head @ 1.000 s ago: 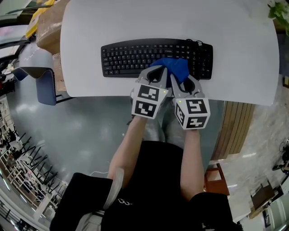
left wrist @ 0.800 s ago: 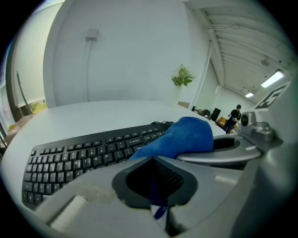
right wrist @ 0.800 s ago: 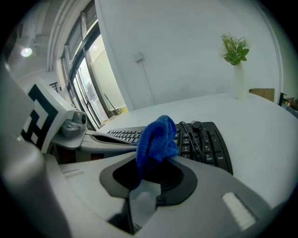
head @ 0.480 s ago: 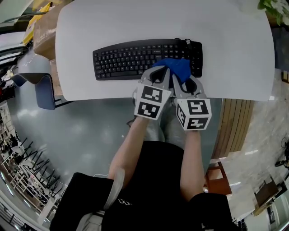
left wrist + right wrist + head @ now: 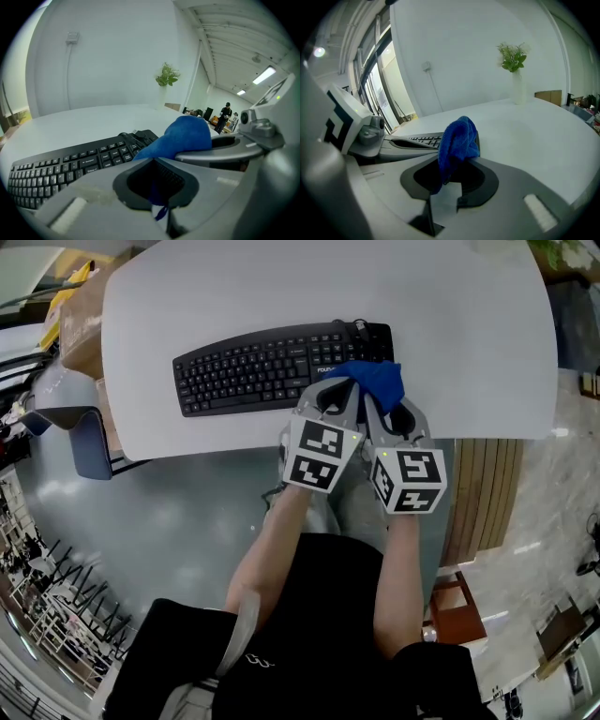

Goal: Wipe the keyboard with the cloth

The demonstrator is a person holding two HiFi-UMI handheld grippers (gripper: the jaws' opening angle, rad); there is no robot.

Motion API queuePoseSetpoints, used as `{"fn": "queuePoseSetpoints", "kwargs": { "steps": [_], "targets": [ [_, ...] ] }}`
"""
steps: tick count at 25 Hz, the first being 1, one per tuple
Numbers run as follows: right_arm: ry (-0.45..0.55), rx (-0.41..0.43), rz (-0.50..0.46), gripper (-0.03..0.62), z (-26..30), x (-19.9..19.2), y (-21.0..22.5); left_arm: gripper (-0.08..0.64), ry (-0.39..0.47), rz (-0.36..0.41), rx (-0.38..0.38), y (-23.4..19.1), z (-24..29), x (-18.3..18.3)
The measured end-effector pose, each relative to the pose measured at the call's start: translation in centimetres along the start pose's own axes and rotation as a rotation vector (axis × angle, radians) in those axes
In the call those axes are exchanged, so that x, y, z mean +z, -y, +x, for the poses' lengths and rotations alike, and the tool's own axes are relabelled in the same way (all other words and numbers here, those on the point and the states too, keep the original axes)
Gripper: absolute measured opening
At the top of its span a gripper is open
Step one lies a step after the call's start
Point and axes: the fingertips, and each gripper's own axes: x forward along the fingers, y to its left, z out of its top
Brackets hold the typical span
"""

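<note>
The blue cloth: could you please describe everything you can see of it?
The cloth is a bright blue, soft, fuzzy-looking fabric, bunched into a rounded lump. Both the left gripper and the right gripper have their jaws shut on its near folds, side by side. It sits over the right end of the black keyboard on the white table; whether it presses on the keys cannot be told.

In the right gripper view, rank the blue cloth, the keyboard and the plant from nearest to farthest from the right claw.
1. The blue cloth, pinched in the right claw.
2. The keyboard, just behind, at left.
3. The plant, far back, at right.
</note>
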Motion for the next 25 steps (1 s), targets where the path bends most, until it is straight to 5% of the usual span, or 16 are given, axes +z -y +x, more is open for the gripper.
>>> {"fn": "queuePoseSetpoints", "kwargs": {
  "steps": [10,20,25],
  "targets": [
    [0.017,0.005,0.061,0.092,-1.3,-0.3,3.6,-0.004,0.014,0.017,-0.013,2.8,2.0,2.0],
    [-0.038,-0.054,0.007,0.091,-2.6,-1.1,7.4,-0.003,-0.002,0.009,-0.052,6.4,4.3,1.9],
    [0.035,-0.107,-0.073,0.089,-4.0,3.3,8.0,-0.003,0.106,0.024,-0.030,5.9,2.4,5.6]
  ]
}}
